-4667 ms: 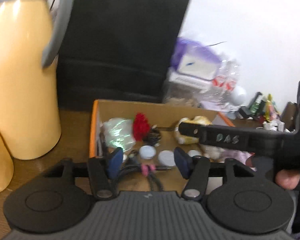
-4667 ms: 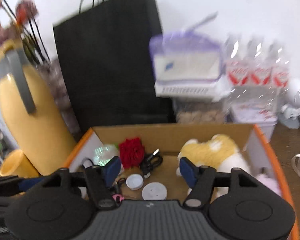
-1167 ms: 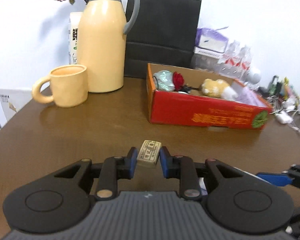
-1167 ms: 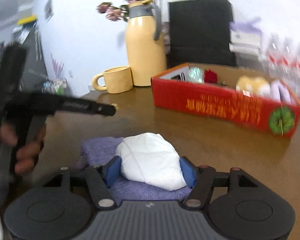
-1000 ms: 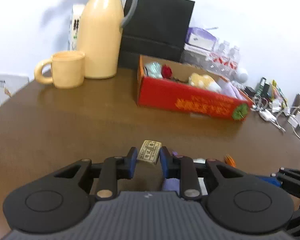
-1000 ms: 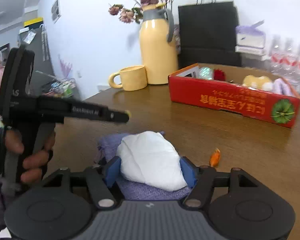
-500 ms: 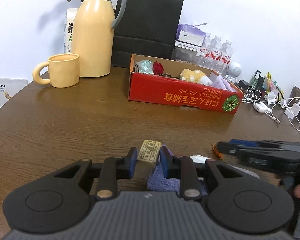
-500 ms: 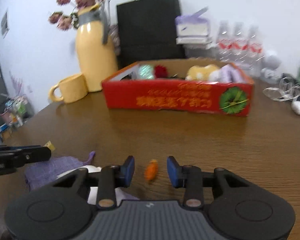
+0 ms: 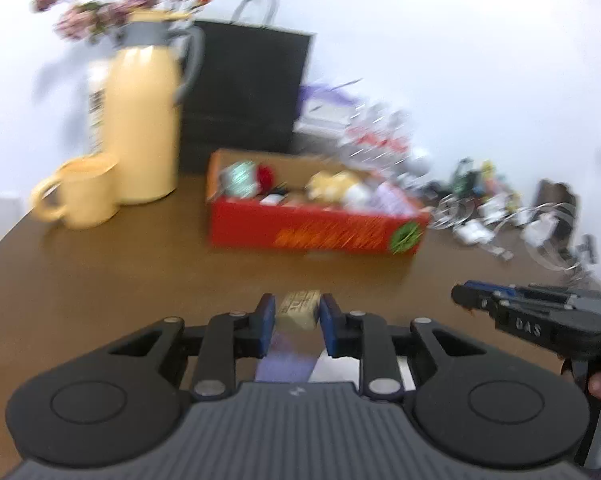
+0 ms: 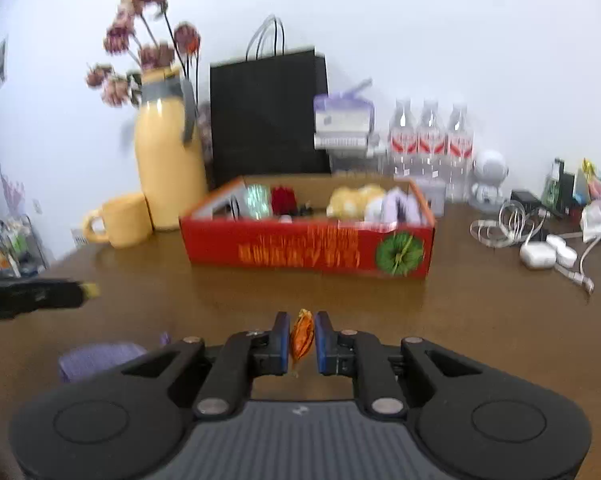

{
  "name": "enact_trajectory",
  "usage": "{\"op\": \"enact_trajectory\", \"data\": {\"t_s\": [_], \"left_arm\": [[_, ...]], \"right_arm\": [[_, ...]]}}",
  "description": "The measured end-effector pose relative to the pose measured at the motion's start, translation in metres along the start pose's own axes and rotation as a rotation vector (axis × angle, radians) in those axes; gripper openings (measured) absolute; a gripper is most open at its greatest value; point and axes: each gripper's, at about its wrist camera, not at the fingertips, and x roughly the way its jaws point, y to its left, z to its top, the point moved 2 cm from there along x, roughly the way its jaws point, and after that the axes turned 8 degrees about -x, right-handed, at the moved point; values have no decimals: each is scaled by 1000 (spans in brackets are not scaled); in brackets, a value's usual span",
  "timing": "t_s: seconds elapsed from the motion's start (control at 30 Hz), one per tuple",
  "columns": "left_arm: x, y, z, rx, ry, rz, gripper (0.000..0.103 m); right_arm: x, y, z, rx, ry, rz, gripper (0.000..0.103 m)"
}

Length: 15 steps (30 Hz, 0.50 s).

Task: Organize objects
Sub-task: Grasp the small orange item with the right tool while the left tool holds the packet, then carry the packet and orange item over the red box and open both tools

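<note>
The left gripper has its jaws narrowly set, clamping a small tan packet above the tabletop. The right gripper has its jaws closing on an orange wrapped candy. The red box sits farther back.

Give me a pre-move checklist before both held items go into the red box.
1. Left tool grips the small tan packet: ok, pads on both sides.
2. Right tool on the orange candy: closing, candy between the pads; firm grip cannot tell.
3. Red box open on top: ok.
4. Free room inside the box: cannot tell, toys fill much of it.
5. Table path ahead to the box: ok.
6. Purple cloth left behind on the table: ok.
</note>
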Motion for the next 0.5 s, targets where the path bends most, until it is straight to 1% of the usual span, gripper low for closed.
{"op": "enact_trajectory", "data": {"t_s": [0.03, 0.07, 0.13, 0.2, 0.23, 0.27, 0.3, 0.33, 0.37, 0.4, 0.43, 0.47, 0.5], "left_arm": [[7, -2, 15, 10, -2, -27, 23], [14, -4, 33, 15, -13, -47, 17], [35, -13, 67, 43, -37, -82, 17], [73, -23, 101, 83, -36, -96, 17], [99, -29, 116, 109, -24, -90, 16], [124, -31, 126, 130, -6, -78, 12], [150, -33, 132, 148, 12, -57, 7], [176, -30, 136, 142, 33, -14, 4], [200, -21, 137, 102, 69, 32, 4], [216, -13, 135, 80, 114, 38, 4], [220, -7, 131, 67, 143, 15, 4], [215, -1, 123, 70, 150, -26, 7], [204, 4, 113, 98, 138, -44, 15]], "right_arm": [[-2, -4, 10, 3, -13, 16, 12], [-1, -10, 23, 2, -26, 43, 12], [13, -24, 55, 8, -53, 84, 12], [44, -42, 91, 23, -67, 117, 12], [66, -51, 107, 29, -65, 118, 12], [97, -62, 123, 42, -41, 107, 12], [128, -69, 134, 55, -2, 98, 12], [160, -75, 142, 72, 43, 80, 12], [185, -78, 146, 85, 82, 59, 12], [205, -81, 150, 92, 100, 48, 12], [217, -79, 150, 88, 103, 48, 12], [221, -77, 150, 80, 92, 49, 12], [219, -75, 148, 68, 68, 63, 12]]}}
